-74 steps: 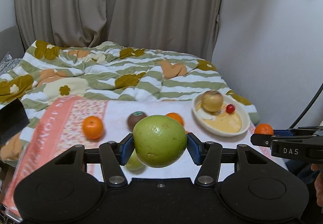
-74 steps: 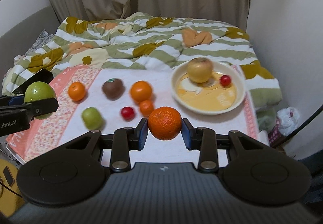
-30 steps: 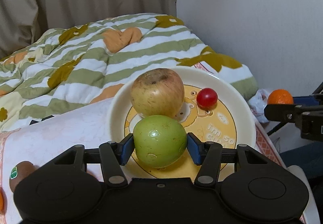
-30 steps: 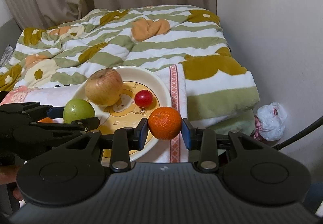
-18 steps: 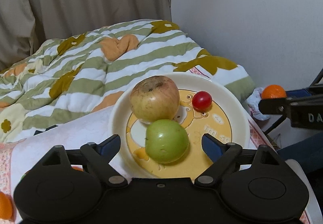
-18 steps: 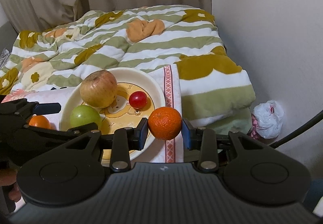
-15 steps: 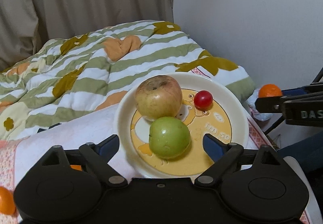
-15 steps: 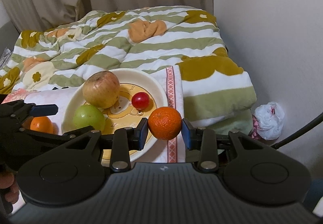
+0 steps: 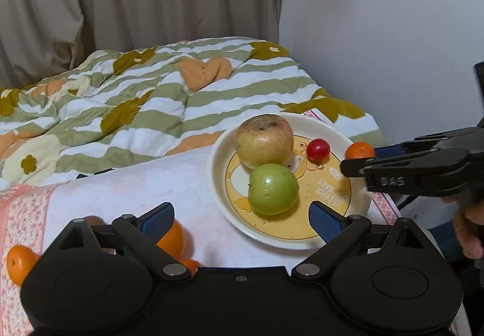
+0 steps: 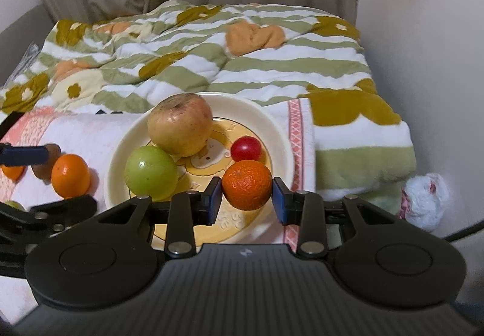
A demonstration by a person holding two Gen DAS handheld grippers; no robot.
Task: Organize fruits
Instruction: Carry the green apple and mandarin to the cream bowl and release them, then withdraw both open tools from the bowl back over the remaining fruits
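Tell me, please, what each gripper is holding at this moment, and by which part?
Right gripper: small round orange mandarin, pinched across its sides. Left gripper: nothing, jaws opening.

Beige curtains (image 9: 136,3) hang full-height behind a bed covered by a green-and-white striped quilt (image 10: 211,42) with flower and heart patches. A plain white wall (image 9: 378,33) adjoins at right. A crumpled white plastic bag (image 10: 425,199) lies below the bed's corner.

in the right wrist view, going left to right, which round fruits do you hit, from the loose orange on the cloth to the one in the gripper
loose orange → green apple → yellowish apple → orange held in the right gripper; the cherry tomato sits above that orange, so its place is unclear.
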